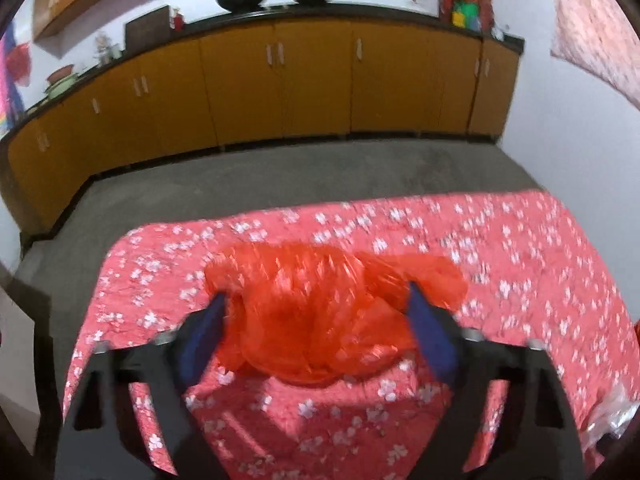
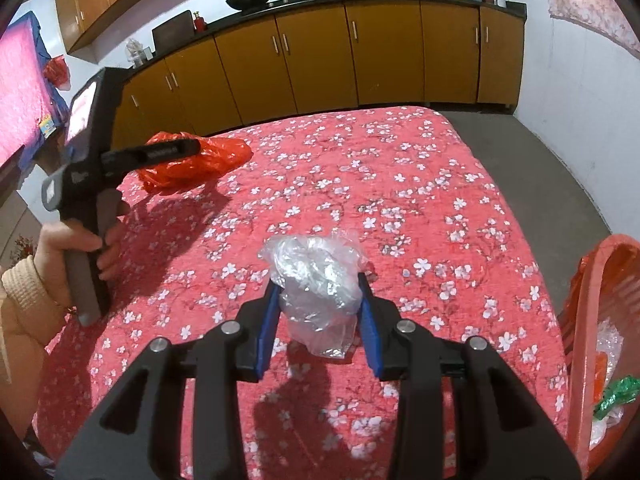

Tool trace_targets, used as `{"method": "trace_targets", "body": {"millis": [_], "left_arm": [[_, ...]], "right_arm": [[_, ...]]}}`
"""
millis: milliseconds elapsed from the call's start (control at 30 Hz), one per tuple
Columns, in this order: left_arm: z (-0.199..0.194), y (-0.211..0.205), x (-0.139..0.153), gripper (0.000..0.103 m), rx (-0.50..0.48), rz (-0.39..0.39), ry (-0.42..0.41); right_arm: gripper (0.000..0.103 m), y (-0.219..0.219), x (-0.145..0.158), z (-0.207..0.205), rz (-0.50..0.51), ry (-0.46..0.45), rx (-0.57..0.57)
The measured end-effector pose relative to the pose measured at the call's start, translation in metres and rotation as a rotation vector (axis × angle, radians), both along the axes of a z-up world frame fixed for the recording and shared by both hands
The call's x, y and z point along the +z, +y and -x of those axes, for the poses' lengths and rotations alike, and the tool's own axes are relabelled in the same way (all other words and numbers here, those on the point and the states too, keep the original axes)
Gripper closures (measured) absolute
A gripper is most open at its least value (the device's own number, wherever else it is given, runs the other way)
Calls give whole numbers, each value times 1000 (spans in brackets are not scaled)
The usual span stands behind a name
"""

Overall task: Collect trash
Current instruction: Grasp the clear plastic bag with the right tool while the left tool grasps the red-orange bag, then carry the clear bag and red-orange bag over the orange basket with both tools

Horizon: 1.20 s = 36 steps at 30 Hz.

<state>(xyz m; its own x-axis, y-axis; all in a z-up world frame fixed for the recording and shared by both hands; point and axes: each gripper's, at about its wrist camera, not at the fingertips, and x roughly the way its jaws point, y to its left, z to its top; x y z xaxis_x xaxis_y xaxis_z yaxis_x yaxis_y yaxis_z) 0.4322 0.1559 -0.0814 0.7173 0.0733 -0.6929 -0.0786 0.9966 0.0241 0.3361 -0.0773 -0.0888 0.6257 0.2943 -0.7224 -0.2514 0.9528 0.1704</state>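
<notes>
Bed (image 2: 360, 168) under a red quilt with white blossoms; the far edge faces a row of orange cabinets (image 2: 320, 56).

Red basket (image 2: 592, 320) at the bed's right edge, partly out of view, holding clear plastic and a green wrapper scrap (image 2: 616, 394).

Red plastic bag (image 1: 320, 304), crumpled, lies on the quilt near the bed's far left corner. In the right wrist view the same bag (image 2: 224, 152) sits partly behind a finger of the left tool.

Left hand-held gripper (image 1: 316, 300): blue pads spread wide, one on each side of the red bag. Whether the pads touch the bag I cannot tell; the left wrist view is motion-blurred. The person's hand (image 2: 76, 248) grips its handle at the bed's left edge.

Clear plastic wad (image 2: 316, 284), crumpled, sits mid-bed, toward the near edge. Right hand-held gripper (image 2: 320, 280): pads apart and set either side of the wad. Contact between pads and plastic is uncertain.
</notes>
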Motion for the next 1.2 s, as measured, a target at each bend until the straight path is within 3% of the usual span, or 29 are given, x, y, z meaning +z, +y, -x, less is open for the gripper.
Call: {"method": "trace_targets", "body": {"millis": [200,367,733,1200], "left_arm": [[9,-7,6,63,-30,-20,-26],[25,-13,7,74,-36,-49,-36],[102,-24,26,76,-29,-69,-78],[211,-67,66,76,-15,-59,-131]], "right_arm": [[66,1,1,1,7,-12,-5],[66,-1,3,8,18,-16,-20],[66,-17,27,44,50,-62,-57],[67,-60,68,125,41,-125,-137]]}}
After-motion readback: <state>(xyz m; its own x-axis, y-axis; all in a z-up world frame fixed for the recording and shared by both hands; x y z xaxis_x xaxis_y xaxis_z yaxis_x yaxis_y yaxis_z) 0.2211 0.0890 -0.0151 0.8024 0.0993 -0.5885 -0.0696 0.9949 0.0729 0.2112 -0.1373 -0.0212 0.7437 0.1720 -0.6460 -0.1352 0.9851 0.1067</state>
